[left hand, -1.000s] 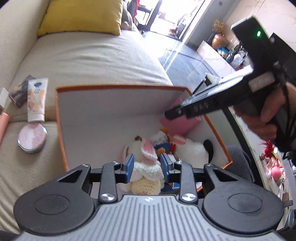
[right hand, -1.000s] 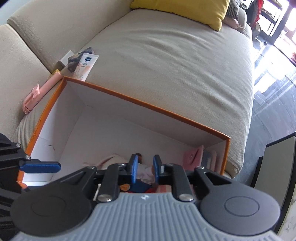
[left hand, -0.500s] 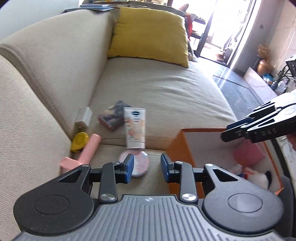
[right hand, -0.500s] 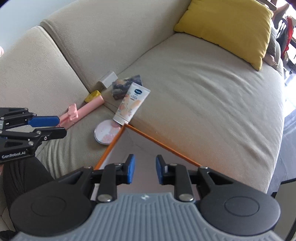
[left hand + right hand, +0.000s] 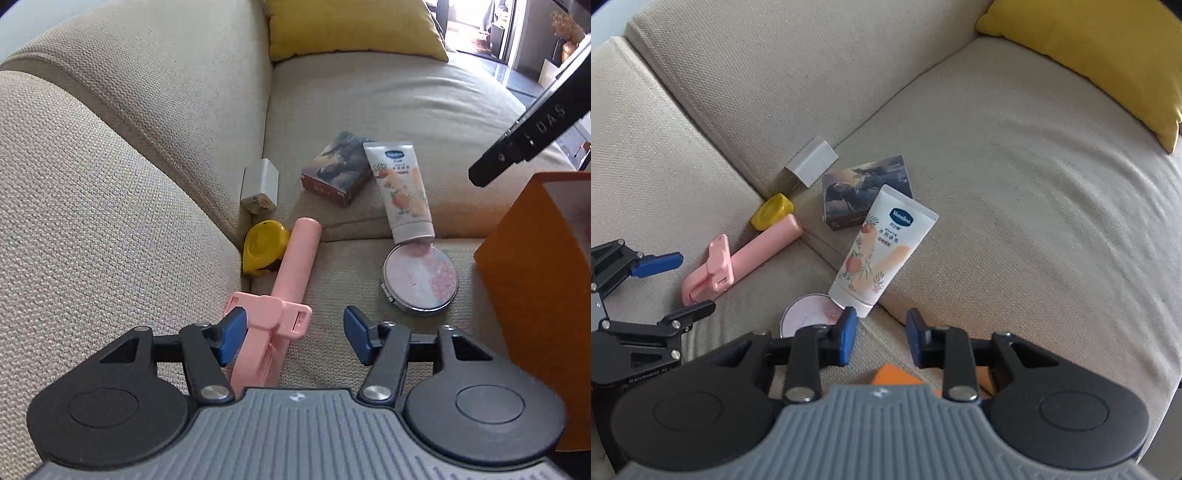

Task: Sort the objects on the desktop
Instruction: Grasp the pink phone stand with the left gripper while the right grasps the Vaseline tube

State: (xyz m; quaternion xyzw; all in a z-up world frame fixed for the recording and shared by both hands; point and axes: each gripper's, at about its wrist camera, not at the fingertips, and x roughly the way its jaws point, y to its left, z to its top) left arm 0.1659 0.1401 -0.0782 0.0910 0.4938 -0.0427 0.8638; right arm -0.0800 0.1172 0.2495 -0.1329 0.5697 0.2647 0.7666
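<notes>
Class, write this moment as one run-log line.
left gripper: jaws just opened, astride pink holder, no grip | right gripper: jaws opening, empty, near cream tube | orange box: beside

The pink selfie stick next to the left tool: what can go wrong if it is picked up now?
1. The left tool is open around the clamp end of the pink selfie stick; held there, the long handle may swing.
2. The handle touches the yellow tape measure, which may be dragged.
3. The right tool, open over the lotion tube, works close by; they could collide.
</notes>
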